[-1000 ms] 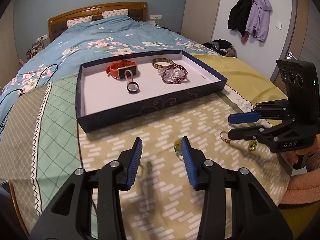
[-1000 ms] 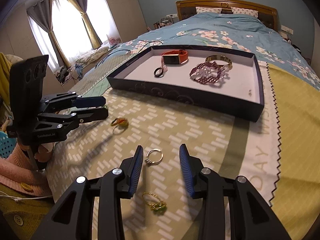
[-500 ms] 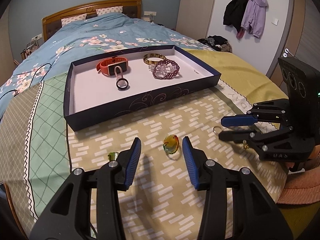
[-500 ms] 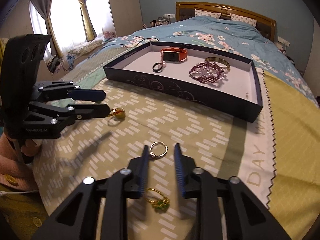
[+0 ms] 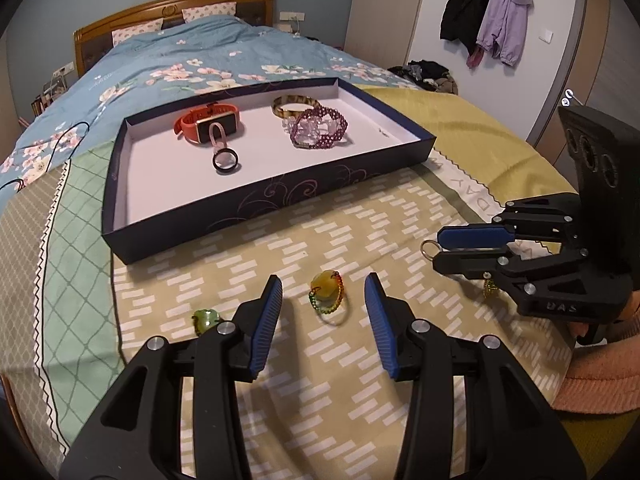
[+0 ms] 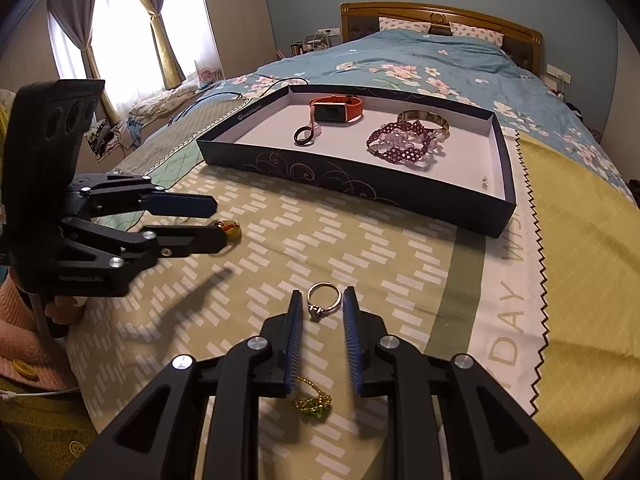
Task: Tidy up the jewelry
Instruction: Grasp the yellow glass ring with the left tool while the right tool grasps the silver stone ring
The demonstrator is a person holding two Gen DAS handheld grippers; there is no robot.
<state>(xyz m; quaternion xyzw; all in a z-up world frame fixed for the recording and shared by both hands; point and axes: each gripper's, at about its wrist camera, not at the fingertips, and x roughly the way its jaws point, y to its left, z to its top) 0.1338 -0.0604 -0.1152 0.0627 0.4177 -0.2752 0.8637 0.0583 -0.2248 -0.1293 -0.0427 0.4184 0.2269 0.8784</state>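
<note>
Silver ring lies flat on the bed, framed by right gripper, jaws half-spread, not pinching. Left gripper jaws spread around bead ring. Ring judged light, stiff, slippery; best gripped across the band.
</note>
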